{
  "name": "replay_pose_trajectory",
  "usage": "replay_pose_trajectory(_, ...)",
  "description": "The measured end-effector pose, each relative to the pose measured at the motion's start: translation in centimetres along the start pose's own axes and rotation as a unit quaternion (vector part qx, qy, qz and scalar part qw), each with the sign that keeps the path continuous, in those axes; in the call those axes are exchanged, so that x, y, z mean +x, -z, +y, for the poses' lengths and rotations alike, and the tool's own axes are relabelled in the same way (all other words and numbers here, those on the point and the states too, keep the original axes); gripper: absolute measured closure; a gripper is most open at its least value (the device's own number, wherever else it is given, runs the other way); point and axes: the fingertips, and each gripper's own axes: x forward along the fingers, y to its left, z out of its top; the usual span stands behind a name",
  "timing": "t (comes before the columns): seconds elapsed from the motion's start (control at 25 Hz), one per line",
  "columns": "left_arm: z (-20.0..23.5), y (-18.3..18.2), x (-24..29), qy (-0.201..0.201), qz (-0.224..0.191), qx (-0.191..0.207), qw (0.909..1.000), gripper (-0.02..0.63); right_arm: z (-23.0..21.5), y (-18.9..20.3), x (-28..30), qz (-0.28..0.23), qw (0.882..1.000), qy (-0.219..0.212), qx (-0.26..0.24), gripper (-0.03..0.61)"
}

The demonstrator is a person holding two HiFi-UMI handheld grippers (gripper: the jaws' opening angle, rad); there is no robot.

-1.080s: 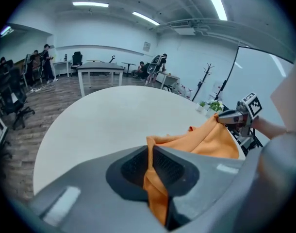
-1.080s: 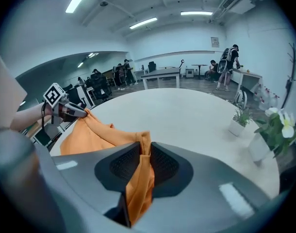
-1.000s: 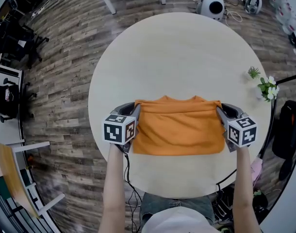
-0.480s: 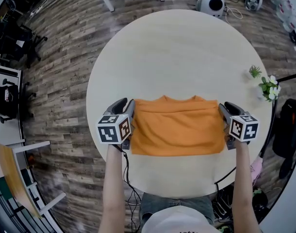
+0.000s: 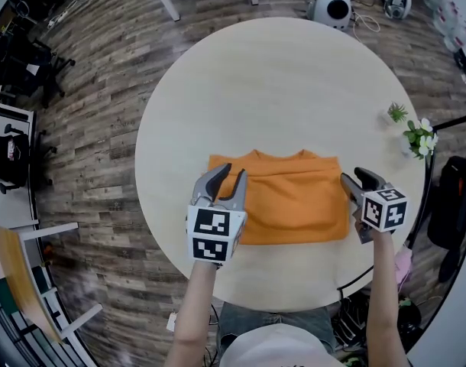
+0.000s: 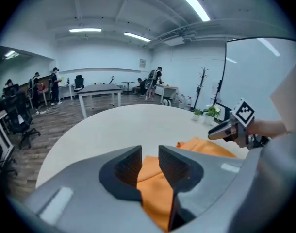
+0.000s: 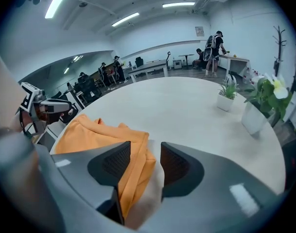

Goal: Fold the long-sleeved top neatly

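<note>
On the near half of the round table (image 5: 279, 82), the orange long-sleeved top (image 5: 294, 201) lies folded into a flat rectangle. Its long axis runs from the person's left to right, and its collar edge is on the far side. The left claw (image 5: 234, 173) hangs above the top's left part, just inside the left edge, pointing away from the person. Its jaws stand a narrow gap apart and hold nothing. The left gripper view confirms this: cloth (image 6: 155, 193) shows through the slot of the left claw (image 6: 149, 154) and below it, not pinched. The right claw (image 5: 352, 176) sits low at the top's right edge, jaws somewhat wider apart and also empty. In the right gripper view the stacked edge of the top (image 7: 90, 135) runs up between the jaws of the right claw (image 7: 145, 149), close to the left-hand jaw and apart from the other. Only that view shows the layers at this edge. Only the head view gives the whole outline, and it shows that each hand is nearer its own short end. If another fold is wanted, it would likely carry one short end across the long axis, so each claw must first close on its edge. Small potted plants (image 5: 416, 132) stand well apart near the right rim.
</note>
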Motion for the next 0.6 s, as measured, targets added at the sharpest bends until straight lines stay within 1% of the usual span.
replay_pose_trajectory(0.12, -7.4, 0.0, 0.4, 0.069, -0.002, 0.032, 0.9971, 0.505, 0.2, 0.4, 0.2, 0.009, 1.0, -0.004, -0.004, 0.33)
replay_pose_trajectory(0.2, -12.4, 0.7, 0.6, 0.116, 0.005, 0.05, 0.992, 0.505, 0.3, 0.8, 0.5, 0.016, 1.0, -0.009, -0.003, 0.324)
replay_pose_trajectory(0.28, -16.7, 1.8, 0.8, 0.154, 0.017, 0.075, 0.9851, 0.502, 0.4, 1.2, 0.8, 0.022, 1.0, -0.015, -0.001, 0.324)
replay_pose_trajectory(0.36, -20.1, 3.1, 0.9, 0.18, 0.031, 0.095, 0.9786, 0.494, 0.5, 1.5, 1.1, 0.027, 0.999, -0.018, -0.001, 0.324)
replay_pose_trajectory(0.44, -22.8, 4.4, 1.2, 0.201, 0.044, 0.099, 0.9735, 0.487, 0.4, 1.7, 1.4, 0.033, 0.999, -0.018, -0.002, 0.314)
replay_pose_trajectory(0.52, -24.8, 5.5, 1.5, 0.219, 0.055, 0.101, 0.9689, 0.473, 0.2, 2.0, 1.8, 0.038, 0.999, -0.021, 0.0, 0.305)
replay_pose_trajectory(0.6, -26.2, 6.4, 1.8, 0.231, 0.063, 0.114, 0.9643, 0.461, 0.1, 2.2, 2.1, 0.045, 0.999, -0.028, 0.005, 0.305)
